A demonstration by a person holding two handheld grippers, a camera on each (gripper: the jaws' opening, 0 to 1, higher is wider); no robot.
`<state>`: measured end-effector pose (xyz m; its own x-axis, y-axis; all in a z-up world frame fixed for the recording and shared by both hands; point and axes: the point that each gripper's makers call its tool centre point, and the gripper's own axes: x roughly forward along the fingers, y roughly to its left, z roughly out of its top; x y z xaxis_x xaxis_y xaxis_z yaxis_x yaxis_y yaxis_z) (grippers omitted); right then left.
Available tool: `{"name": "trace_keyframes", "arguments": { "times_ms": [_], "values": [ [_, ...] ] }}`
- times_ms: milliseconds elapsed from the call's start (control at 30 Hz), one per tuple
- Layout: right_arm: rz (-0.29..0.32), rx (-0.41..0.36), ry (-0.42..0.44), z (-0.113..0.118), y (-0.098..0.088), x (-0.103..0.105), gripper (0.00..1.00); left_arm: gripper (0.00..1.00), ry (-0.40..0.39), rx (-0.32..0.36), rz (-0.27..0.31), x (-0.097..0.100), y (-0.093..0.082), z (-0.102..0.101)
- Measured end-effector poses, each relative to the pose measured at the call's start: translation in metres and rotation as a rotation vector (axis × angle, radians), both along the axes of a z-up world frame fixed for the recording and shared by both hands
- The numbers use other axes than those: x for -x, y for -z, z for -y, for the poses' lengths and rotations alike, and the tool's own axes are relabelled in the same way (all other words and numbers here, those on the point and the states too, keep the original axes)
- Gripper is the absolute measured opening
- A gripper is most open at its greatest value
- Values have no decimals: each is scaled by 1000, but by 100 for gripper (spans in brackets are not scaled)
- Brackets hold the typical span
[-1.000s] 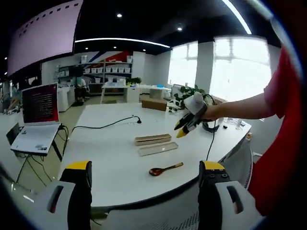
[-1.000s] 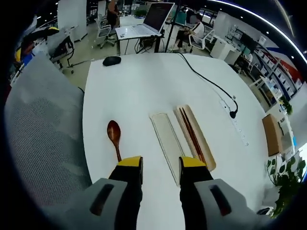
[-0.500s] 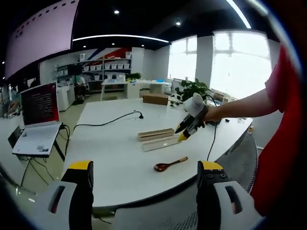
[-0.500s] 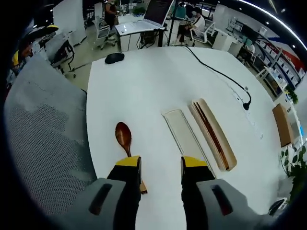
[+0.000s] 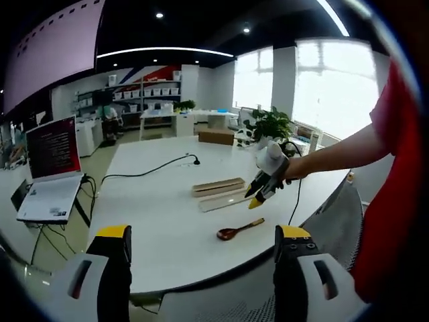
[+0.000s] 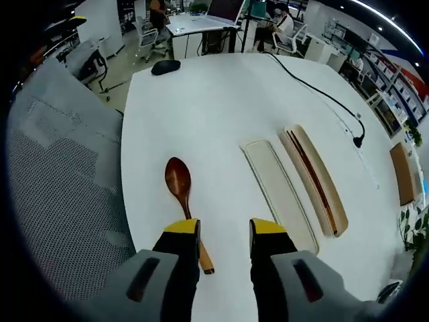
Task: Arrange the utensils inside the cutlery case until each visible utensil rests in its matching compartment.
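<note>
Right gripper view alone: chopsticks [image 6: 314, 176] inside case [image 6: 330, 201]; both claws parted, empty.

From my right claw [image 6: 224, 231] I see bare tabletop [image 6: 201, 107] stretching ahead, open for a pass; the wooden spoon [image 6: 182, 198] lies just off my left jaw, its handle reaching back beside it; the pale lid [image 6: 278, 194] and the cutlery case [image 6: 318, 178] lie side by side to the right; a black cable [image 6: 322, 94] crosses beyond them; a mesh chair [image 6: 60, 194] crowds the tabletop's near edge.
</note>
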<state>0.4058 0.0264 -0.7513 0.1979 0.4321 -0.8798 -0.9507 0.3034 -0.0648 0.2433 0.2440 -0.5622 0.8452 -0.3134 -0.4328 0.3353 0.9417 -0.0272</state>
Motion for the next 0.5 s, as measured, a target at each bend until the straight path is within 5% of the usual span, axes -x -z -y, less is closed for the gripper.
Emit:
{"name": "trace_keyframes", "arguments": {
  "times_ms": [233, 500],
  "values": [
    [-61, -60, 45, -2, 15, 8, 32, 89, -4, 2, 10, -1, -1, -1],
    [-31, -39, 23, 0, 22, 11, 30, 88, -4, -9, 1, 5, 1, -3]
  ]
}}
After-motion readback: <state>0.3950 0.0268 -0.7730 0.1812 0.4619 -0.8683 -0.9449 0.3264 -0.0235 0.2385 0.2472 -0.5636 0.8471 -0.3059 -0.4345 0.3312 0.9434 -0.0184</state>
